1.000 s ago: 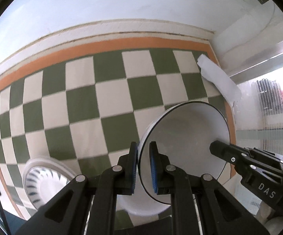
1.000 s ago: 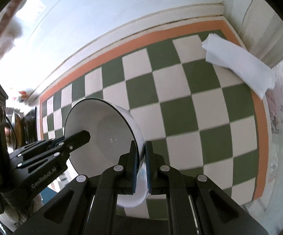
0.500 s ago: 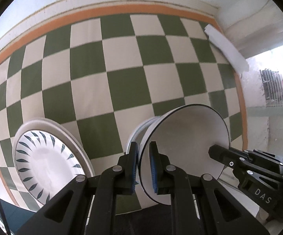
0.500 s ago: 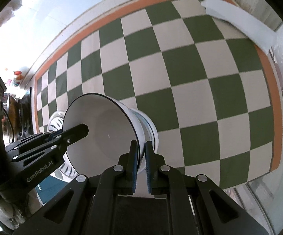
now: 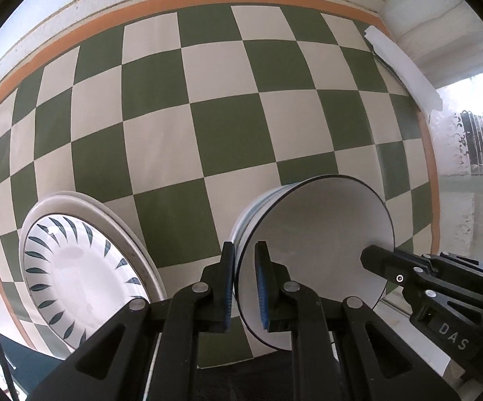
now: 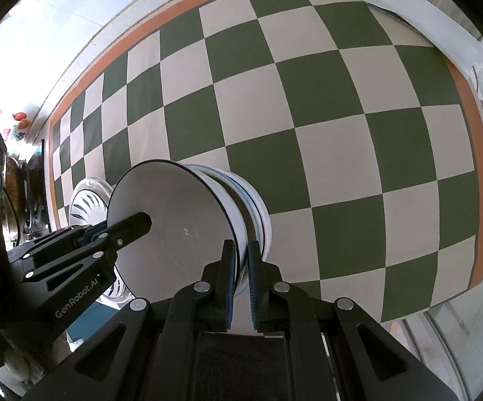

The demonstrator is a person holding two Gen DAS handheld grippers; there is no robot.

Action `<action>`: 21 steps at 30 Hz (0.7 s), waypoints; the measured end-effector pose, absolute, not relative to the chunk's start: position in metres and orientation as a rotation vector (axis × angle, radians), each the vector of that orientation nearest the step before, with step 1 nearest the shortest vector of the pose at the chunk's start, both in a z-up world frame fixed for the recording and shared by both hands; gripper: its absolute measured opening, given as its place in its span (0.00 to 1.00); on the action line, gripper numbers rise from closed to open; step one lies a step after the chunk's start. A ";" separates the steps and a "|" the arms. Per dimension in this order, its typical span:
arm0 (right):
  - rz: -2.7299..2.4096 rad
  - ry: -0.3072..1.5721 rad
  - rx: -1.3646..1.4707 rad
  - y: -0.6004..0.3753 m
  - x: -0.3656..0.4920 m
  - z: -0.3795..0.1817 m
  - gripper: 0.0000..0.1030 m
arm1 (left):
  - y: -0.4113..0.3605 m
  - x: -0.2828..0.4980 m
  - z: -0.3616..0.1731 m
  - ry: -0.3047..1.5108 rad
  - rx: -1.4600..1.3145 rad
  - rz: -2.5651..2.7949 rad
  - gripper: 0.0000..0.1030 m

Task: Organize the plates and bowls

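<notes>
Writing: "DAS" on the right gripper [image 5: 368,262]; "GenRobot.AI" on the left gripper [image 6: 141,222].
Grip: both clamped on the white bowl's [image 6: 181,227] rim.
Bowl: lower centre, over stacked bowls [image 6: 258,220].
Around: patterned plate [image 5: 74,274] lower left; checkered cloth [image 5: 208,117].

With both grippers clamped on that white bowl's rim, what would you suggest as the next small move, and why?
Probably lower it a touch further, level, then open. The left gripper and right gripper pinch opposite rims of the white bowl, which sits over the stacked bowls but looks not fully nested.
</notes>
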State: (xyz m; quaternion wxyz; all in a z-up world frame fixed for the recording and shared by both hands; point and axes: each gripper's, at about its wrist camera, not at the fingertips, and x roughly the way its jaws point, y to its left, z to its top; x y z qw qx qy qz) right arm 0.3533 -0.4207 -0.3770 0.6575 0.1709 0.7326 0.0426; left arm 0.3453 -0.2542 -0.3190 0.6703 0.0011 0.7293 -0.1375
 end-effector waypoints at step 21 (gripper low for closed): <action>0.101 1.676 0.398 -0.426 0.352 -0.377 0.11 | -0.256 0.341 -0.313 1.634 0.015 -0.289 0.11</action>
